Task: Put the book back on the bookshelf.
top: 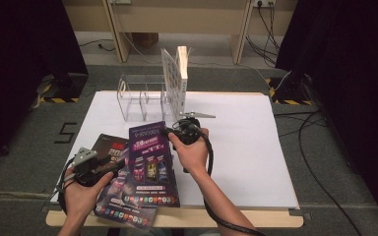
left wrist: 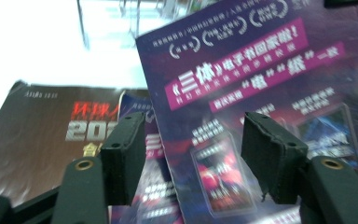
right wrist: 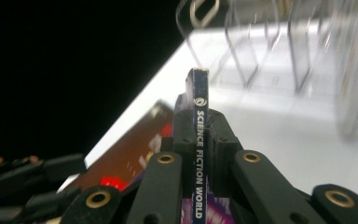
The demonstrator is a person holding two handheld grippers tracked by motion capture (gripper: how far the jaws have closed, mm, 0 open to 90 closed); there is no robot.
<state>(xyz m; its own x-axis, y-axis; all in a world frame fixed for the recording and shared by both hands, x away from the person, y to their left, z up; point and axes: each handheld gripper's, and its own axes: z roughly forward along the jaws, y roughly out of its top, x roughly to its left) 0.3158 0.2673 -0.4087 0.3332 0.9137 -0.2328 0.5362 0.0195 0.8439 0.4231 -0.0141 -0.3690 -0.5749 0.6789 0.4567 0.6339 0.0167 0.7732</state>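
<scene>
At the table's near edge, my right gripper (right wrist: pixel 199 135) pinches the purple magazine's (top: pixel 150 157) spine; my left gripper (left wrist: pixel 191 154) gapes wide, gripping nothing, white tabletop (top: pixel 246 147) open rightward.

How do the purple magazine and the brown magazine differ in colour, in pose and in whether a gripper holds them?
The purple magazine has a violet cover; the brown magazine is dark brown with red lettering. The purple one is raised, its spine clamped by the right gripper; the brown one lies flat on the table, ungripped. The purple one partly overlaps the brown one. Both carry Chinese lettering.
</scene>
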